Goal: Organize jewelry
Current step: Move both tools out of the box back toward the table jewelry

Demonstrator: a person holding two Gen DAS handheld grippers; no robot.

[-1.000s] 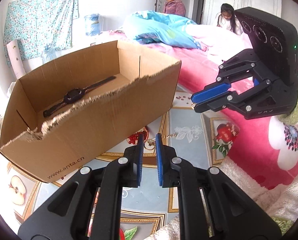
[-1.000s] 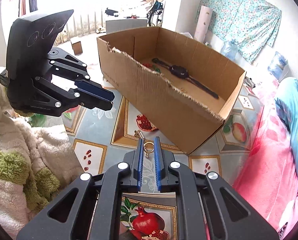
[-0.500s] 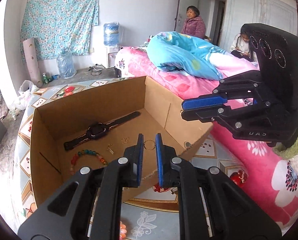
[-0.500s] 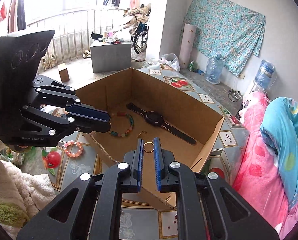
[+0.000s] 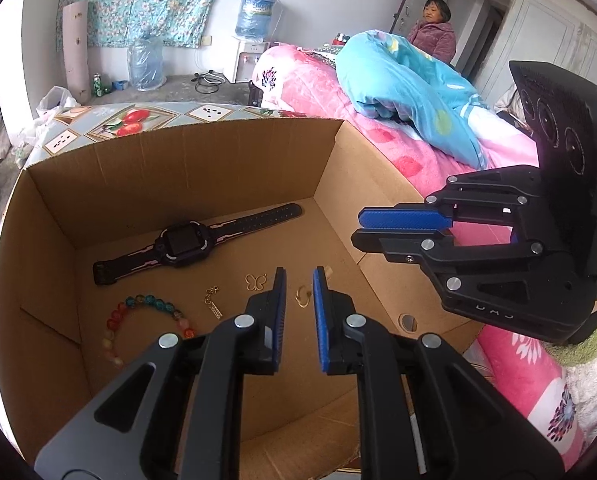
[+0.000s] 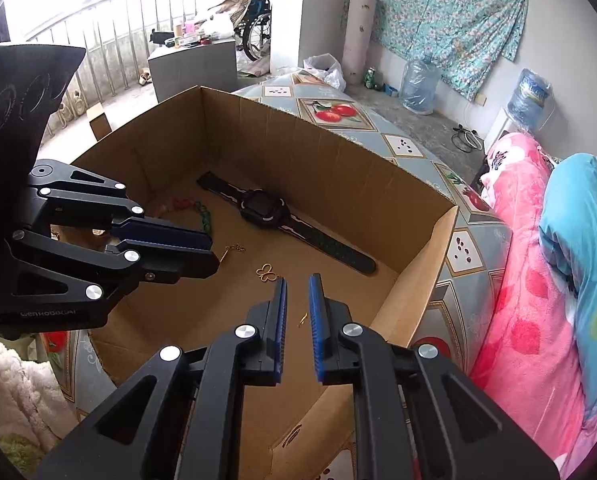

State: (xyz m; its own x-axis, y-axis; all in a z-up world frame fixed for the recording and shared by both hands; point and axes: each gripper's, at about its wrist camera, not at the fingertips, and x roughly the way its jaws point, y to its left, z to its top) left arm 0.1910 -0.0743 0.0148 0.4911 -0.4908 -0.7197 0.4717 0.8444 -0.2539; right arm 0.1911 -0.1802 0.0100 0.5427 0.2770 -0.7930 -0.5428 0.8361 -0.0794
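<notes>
An open cardboard box (image 5: 158, 160) (image 6: 338, 168) holds a black watch (image 5: 186, 242) (image 6: 266, 210), a coloured bead bracelet (image 5: 138, 312), a small gold chain piece (image 5: 213, 304) (image 6: 230, 250), a gold butterfly charm (image 5: 255, 281) (image 6: 267, 273) and gold rings (image 5: 303, 296). My left gripper (image 5: 298, 276) hangs above the box floor, open a little and empty, with the rings lying below its gap. My right gripper (image 6: 296, 282) is open a little and empty over the box; a small gold piece (image 6: 303, 319) lies below it. It also shows in the left wrist view (image 5: 402, 224).
The box stands on a fruit-patterned tablecloth (image 6: 338, 112). A bed with pink cover (image 5: 378, 140) and blue quilt (image 5: 410, 92) is on the right, where a person (image 5: 432, 28) sits. Water bottles (image 5: 144, 64) stand by the far wall. A white fleece (image 6: 14, 392) lies at the left.
Both grippers moved forward over the box and lower. Each let go of the ring it held; the rings now lie on the box floor and the jaws stand slightly apart.
</notes>
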